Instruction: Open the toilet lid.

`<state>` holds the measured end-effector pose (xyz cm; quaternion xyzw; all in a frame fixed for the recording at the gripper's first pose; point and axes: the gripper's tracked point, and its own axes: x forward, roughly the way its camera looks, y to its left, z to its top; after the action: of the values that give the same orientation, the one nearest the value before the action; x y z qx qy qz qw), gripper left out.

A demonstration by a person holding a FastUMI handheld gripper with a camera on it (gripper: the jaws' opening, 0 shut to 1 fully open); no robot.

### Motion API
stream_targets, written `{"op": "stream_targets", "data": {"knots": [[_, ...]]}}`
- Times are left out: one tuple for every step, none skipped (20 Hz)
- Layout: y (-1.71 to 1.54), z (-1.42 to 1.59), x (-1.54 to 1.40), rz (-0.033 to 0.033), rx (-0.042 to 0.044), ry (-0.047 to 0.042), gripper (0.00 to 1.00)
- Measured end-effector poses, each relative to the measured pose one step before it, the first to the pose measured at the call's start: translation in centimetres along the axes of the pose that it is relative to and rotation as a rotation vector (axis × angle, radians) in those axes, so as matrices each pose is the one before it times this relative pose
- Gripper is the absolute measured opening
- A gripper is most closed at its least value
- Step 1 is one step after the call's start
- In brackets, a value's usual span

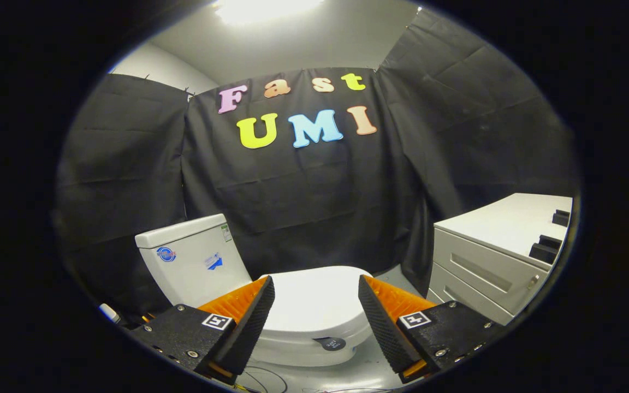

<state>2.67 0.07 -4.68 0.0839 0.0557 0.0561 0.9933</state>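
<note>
The black cloth wall (pixel 303 207) hangs behind everything, running round the back and both sides of the booth, with a pale ceiling and a bright light above it. Off to the right stands a white drawer cabinet (pixel 484 267), its flat top carrying a few small dark blocks (pixel 546 248) near the far edge.

The toilet (pixel 292 338) sits low on the floor ahead, well apart from the cabinet. Its white tank (pixel 191 256) stands at the back left against the cloth, with small stickers on its front face. From the tank the bowl runs forward and to the right, so its long axis is slanted and the rounded front end points to the right. The toilet lid (pixel 314 300) lies down flat and closed over the seat, a smooth white oval with the same slant. On the front of the bowl, below the lid's rim, is a small dark round tag (pixel 332 343).

The gripper (pixel 316 319) hovers above and in front of the toilet, held about level and aimed at the lid. Its jaws stand wide open and hold nothing; the lid shows in the gap between them and just beyond, and neither finger touches it. Each finger body carries a small square marker on top.
</note>
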Motion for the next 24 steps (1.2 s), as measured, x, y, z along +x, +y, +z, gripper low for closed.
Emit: {"op": "stream_targets", "data": {"knots": [[-0.450, -0.522, 0.372, -0.00144, 0.02274, 0.01829, 0.95], [-0.377, -0.421, 0.332, 0.00011, 0.02006, 0.01469, 0.95], [-0.339, -0.473, 0.296, -0.00002, 0.02262, 0.01769, 0.95], [-0.264, -0.379, 0.318, 0.00449, 0.02586, 0.01745, 0.96], [-0.184, -0.579, 0.276, 0.00614, 0.02735, 0.01901, 0.96], [-0.076, -0.468, 0.323, 0.00927, 0.02636, 0.02181, 0.95], [-0.100, -0.557, 0.313, 0.00863, 0.01904, 0.01761, 0.95], [-0.152, -0.418, 0.231, 0.00447, 0.01199, 0.01515, 0.96], [-0.282, -0.327, 0.288, 0.00257, 0.01153, 0.01252, 0.95], [-0.198, -0.330, 0.273, 0.00324, 0.01651, 0.01329, 0.96], [-0.215, -0.457, 0.454, 0.00407, 0.02259, 0.01568, 0.95], [-0.284, -0.426, 0.436, 0.00155, 0.02211, 0.01682, 0.96], [-0.273, -0.406, 0.358, -0.00239, 0.01956, 0.01444, 0.96], [-0.361, -0.327, 0.483, -0.00153, 0.02525, 0.01803, 0.95], [-0.332, -0.468, 0.348, -0.00134, 0.03027, 0.01893, 0.96], [-0.344, -0.465, 0.448, 0.00315, 0.03106, 0.02181, 0.95], [-0.221, -0.645, 0.319, 0.00212, 0.02684, 0.02017, 0.95], [-0.353, -0.493, 0.470, -0.00014, 0.02545, 0.01746, 0.96], [-0.396, -0.725, 0.390, 0.00216, 0.02254, 0.01775, 0.96], [-0.420, -0.427, 0.363, -0.00120, 0.01529, 0.01562, 0.96], [-0.289, -0.487, 0.213, 0.00274, 0.01573, 0.01470, 0.95], [-0.182, -0.162, 0.245, 0.00843, 0.02629, 0.00460, 0.95], [-0.050, 0.006, 0.107, 0.01603, 0.02687, -0.00444, 0.96], [-0.327, -0.140, 0.340, 0.00097, 0.02348, 0.00693, 0.96]]}}
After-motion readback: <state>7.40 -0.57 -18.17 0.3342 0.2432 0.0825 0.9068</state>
